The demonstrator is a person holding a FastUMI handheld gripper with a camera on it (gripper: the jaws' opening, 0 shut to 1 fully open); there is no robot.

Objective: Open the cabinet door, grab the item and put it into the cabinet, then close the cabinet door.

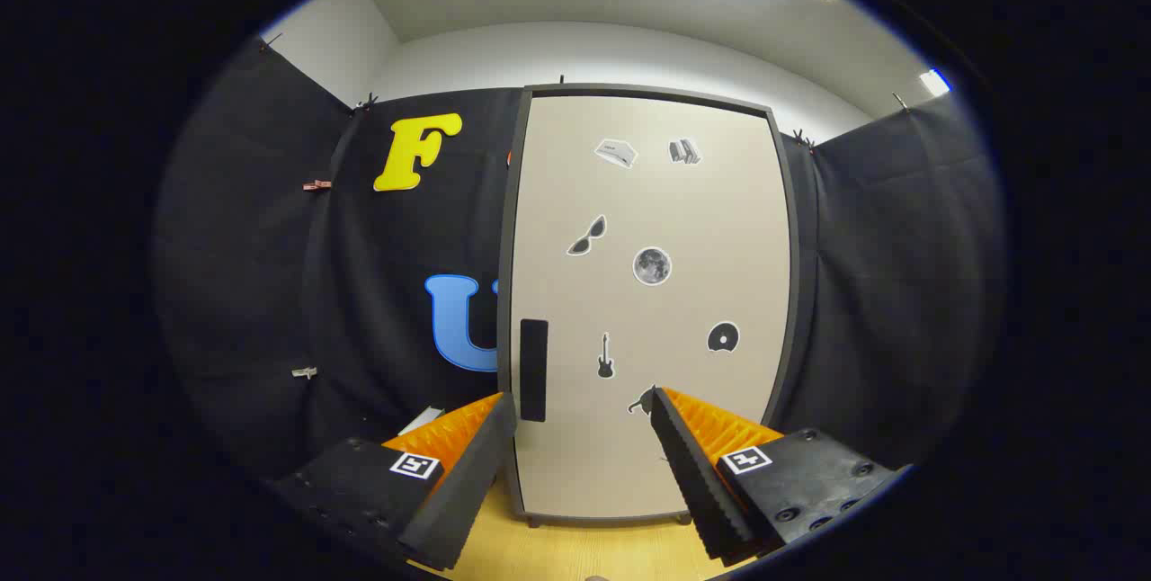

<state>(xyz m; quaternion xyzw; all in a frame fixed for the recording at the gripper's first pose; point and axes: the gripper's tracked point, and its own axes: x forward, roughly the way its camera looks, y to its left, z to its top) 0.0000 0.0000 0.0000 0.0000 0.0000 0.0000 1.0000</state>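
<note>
A tall beige cabinet door [647, 293] with a dark frame stands shut straight ahead, with several small stickers on it. Its black vertical handle [534, 370] sits low on the door's left edge, just beyond my left fingertip. My gripper [583, 406] is open, its orange and black fingers [468, 464] spread wide with nothing between them, a short way in front of the door's lower part. A small white item [420, 420] peeks out behind the left finger, mostly hidden.
The cabinet stands on a light wooden tabletop [584, 554]. Black cloth walls [270, 293] close in on both sides and behind the cabinet, held by small clips.
</note>
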